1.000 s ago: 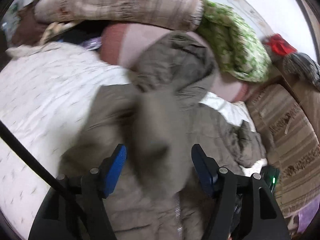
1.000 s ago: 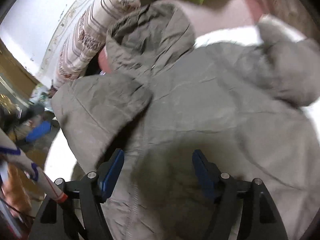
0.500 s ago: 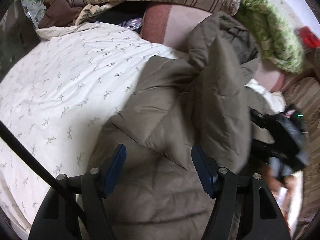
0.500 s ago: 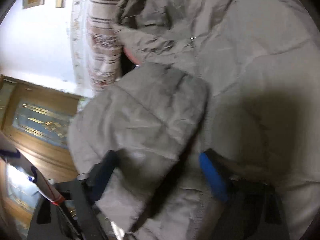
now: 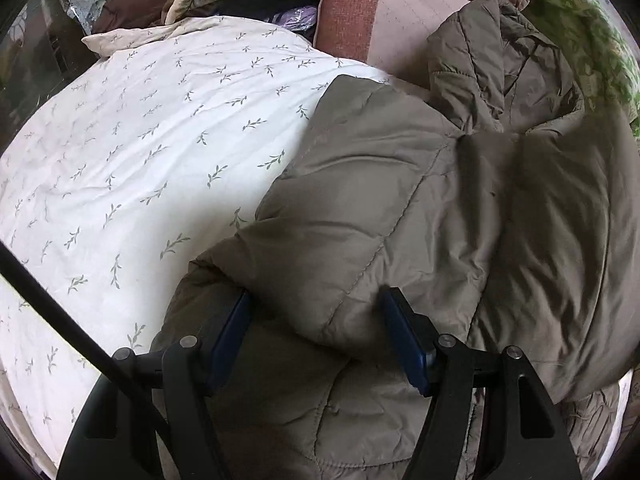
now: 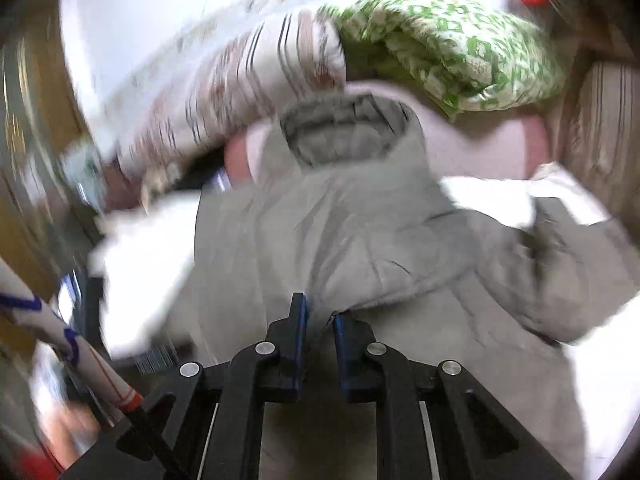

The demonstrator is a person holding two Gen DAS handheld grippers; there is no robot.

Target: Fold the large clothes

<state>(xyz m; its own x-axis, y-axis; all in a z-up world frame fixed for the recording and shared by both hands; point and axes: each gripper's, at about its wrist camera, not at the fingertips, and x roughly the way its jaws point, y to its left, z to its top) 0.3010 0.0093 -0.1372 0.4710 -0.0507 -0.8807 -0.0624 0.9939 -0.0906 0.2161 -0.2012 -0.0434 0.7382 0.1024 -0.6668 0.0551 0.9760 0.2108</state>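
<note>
A large grey-brown quilted coat [image 5: 400, 208] lies on a white leaf-print bedsheet [image 5: 132, 152], its hood [image 5: 492, 64] towards the pillows. One sleeve is folded across its front. My left gripper [image 5: 316, 320] is open, its blue pads either side of the folded sleeve's lower edge. In the right wrist view the coat [image 6: 320, 240] is blurred, hood [image 6: 344, 132] at the far end. My right gripper [image 6: 320, 312] has its jaws nearly together on a fold of the coat's fabric.
Stacked bedding lies beyond the coat: a striped quilt [image 6: 224, 96], a green patterned quilt [image 6: 452, 48] and a pink pillow [image 5: 360, 12]. A black cable [image 5: 60, 312] crosses the left wrist view. A wooden door [image 6: 24, 160] stands at left.
The left gripper has let the sleeve down across the coat's front and stays open. The right gripper has closed from wide open and swung round, blurring its view.
</note>
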